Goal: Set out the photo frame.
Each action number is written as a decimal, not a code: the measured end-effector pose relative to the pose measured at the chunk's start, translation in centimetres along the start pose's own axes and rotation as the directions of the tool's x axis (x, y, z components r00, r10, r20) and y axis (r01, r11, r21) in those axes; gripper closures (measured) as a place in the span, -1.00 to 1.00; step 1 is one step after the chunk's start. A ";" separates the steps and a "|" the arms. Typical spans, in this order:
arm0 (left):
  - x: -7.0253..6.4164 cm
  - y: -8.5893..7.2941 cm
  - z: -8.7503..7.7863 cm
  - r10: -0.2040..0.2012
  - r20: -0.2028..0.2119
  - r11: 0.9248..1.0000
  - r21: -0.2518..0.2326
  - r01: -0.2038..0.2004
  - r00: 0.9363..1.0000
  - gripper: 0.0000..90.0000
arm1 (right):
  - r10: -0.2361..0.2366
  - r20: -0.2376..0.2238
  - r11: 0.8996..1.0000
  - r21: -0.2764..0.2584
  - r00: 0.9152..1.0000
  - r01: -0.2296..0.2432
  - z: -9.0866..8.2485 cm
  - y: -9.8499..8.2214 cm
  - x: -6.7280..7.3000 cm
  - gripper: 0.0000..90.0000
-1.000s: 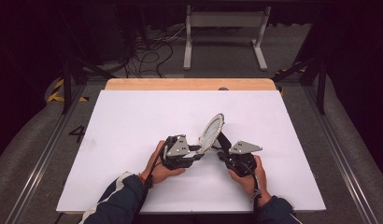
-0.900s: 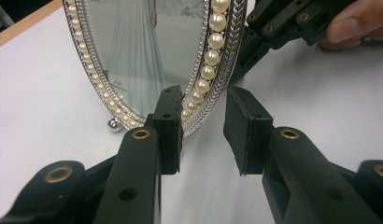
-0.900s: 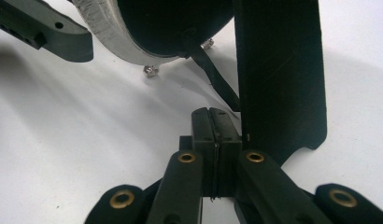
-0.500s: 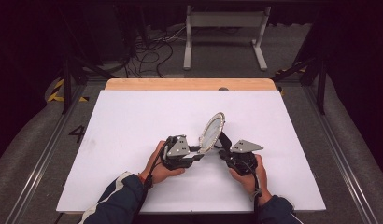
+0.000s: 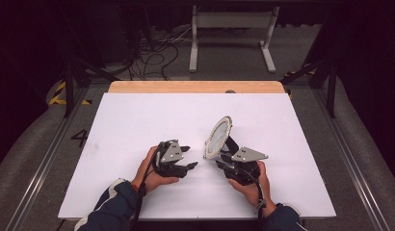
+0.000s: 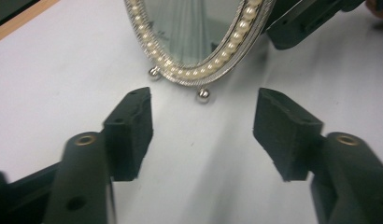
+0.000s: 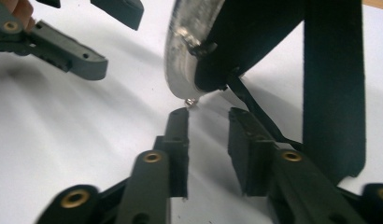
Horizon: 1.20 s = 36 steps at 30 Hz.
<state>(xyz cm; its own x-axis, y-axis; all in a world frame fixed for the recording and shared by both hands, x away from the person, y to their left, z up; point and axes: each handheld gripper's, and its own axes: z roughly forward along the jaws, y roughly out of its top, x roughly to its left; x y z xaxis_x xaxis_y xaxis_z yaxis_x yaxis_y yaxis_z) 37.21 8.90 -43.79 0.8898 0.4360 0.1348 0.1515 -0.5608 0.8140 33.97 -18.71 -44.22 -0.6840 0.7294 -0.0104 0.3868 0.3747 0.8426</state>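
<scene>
Left hand-held gripper (image 5: 191, 165): jaws had just been opening, wide apart, nothing between them, just short of the mirror.
Right hand-held gripper (image 7: 208, 116): jaws had just been opening, a narrow empty gap, behind the mirror's base.
Mirror (image 5: 218, 137): oval, pearl-rimmed, standing tilted on its black prop, nearer the desk's (image 5: 138, 115) front edge, right of middle.

The oval, pearl-rimmed silver table mirror (image 5: 218, 137) stands tilted on the white table top (image 5: 138, 120), a little right of the middle and towards the near edge. The black two-jaw left gripper (image 5: 190, 166) sits to its left on the board, apart from it, while the black two-jaw right gripper (image 5: 223, 161) lies just beside the mirror's foot, on its right and near side. Behind the board runs a bare wooden strip (image 5: 186, 87) of the table.
</scene>
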 end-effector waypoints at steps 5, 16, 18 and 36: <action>0.1 -0.9 -1.3 -0.002 -0.034 1.000 0.019 0.002 0.999 -0.36 | 0.025 0.013 1.000 -0.019 1.000 -0.024 0.2 0.3 0.2 0.26; 0.4 -4.5 -4.7 -0.048 -0.106 0.996 0.070 0.056 0.993 -0.50 | 0.065 0.053 0.997 -0.054 0.996 -0.062 1.3 1.3 1.4 -0.04; 0.5 -5.1 -5.3 -0.059 -0.116 0.995 0.069 0.068 0.992 -0.50 | 0.062 0.062 0.997 -0.059 0.996 -0.058 1.5 1.4 1.8 -0.08; 0.3 -5.9 -5.7 -0.071 -0.112 0.994 0.081 0.080 0.991 -0.52 | 0.151 0.137 0.986 -0.095 0.979 -0.139 3.8 2.2 1.5 0.00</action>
<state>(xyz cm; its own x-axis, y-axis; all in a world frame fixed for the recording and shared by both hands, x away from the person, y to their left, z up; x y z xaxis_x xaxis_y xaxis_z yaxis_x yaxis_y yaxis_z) 34.11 16.38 -45.36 0.8228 0.5508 0.1397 0.2563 -0.5791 0.7739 36.13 -14.62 -44.41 -0.5266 0.8490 0.0435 0.4178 0.2139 0.8830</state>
